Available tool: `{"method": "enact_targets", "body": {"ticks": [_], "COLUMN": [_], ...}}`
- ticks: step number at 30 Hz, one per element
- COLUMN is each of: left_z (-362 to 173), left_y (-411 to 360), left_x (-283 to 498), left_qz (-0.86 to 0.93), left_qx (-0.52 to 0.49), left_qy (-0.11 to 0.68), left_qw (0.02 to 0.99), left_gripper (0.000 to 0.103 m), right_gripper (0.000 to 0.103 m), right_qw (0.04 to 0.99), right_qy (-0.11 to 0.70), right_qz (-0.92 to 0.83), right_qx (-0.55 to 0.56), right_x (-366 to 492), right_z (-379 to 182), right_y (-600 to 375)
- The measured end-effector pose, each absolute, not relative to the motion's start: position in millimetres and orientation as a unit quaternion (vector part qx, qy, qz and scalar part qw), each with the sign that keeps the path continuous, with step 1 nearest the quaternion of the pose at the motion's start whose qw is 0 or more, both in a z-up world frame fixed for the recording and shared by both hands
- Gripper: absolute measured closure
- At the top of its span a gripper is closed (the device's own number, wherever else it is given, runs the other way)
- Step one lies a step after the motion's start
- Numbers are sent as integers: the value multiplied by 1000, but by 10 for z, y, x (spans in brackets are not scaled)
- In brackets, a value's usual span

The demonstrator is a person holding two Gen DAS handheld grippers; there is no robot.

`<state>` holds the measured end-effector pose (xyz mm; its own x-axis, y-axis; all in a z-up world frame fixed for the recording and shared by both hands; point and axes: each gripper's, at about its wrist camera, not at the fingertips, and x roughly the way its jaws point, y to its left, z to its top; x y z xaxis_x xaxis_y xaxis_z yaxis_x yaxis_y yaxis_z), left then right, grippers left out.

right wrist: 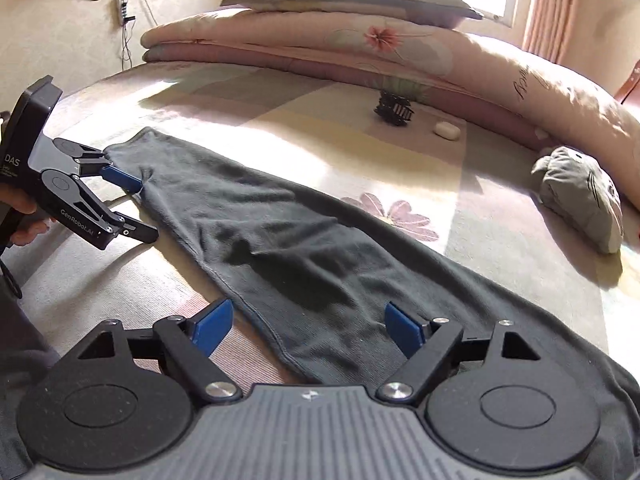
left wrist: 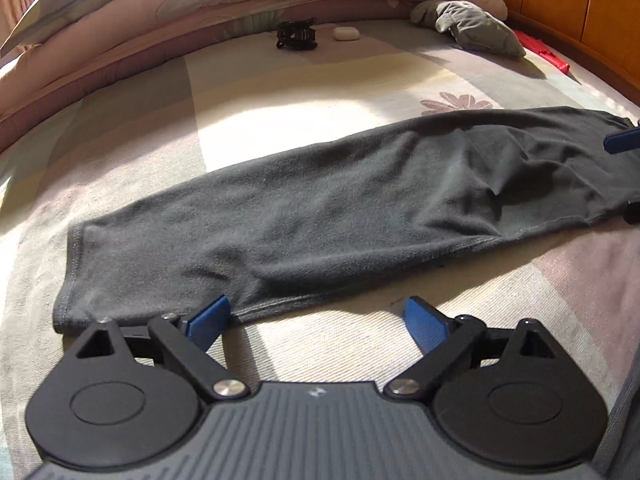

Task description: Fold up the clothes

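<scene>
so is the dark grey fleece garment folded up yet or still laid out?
Laid out: the dark grey fleece garment lies as one long flat strip on the bedspread, ends apart.

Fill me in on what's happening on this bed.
A person is folding clothes with handheld tongs, one set in each hand. A dark grey garment lies stretched out long and flat on the bed. The left tongs are open at one narrow end, at its near edge. The right tongs are open over the other end. Neither grips the fabric.
</scene>
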<state>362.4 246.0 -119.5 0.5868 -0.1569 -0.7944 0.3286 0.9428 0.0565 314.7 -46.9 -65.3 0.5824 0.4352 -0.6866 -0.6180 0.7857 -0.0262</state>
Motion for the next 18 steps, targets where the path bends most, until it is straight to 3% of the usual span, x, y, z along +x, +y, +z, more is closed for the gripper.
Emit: {"method": "enact_targets", "body": {"ticks": [3,5,7,9,16,18], "left_z": [-1129,-1049,-974,-925,-774,-747], "left_y": [2674,2769,2827,2878,3117,3162], "left_x": [3582,3483,3389,3335,3146,3093], "left_qz": [-105,-106,-101,-75,-57,-51], "left_qx": [76,60,50,47,0,-3], "left_qy": [441,427,413,412,371,354], "left_qw": [888,896,904,907,927,934], "left_gripper": [12,11,10,10,10,10], "right_gripper": [20,31,53,63,68,76], "right_qw": [867,856,836,822,782,778], "right_qy": [336,320,309,298,235,230], "right_qz": [343,378,423,450,504,495], "right_qx": [-133,-147,-163,-183,-282,-313], "right_x": [3116,3099,3111,3129,3190,3250], "right_z": [-632,-615,-619,-639,-817,-926], "right_y": [-305,-131,125,401,1331,1497]}}
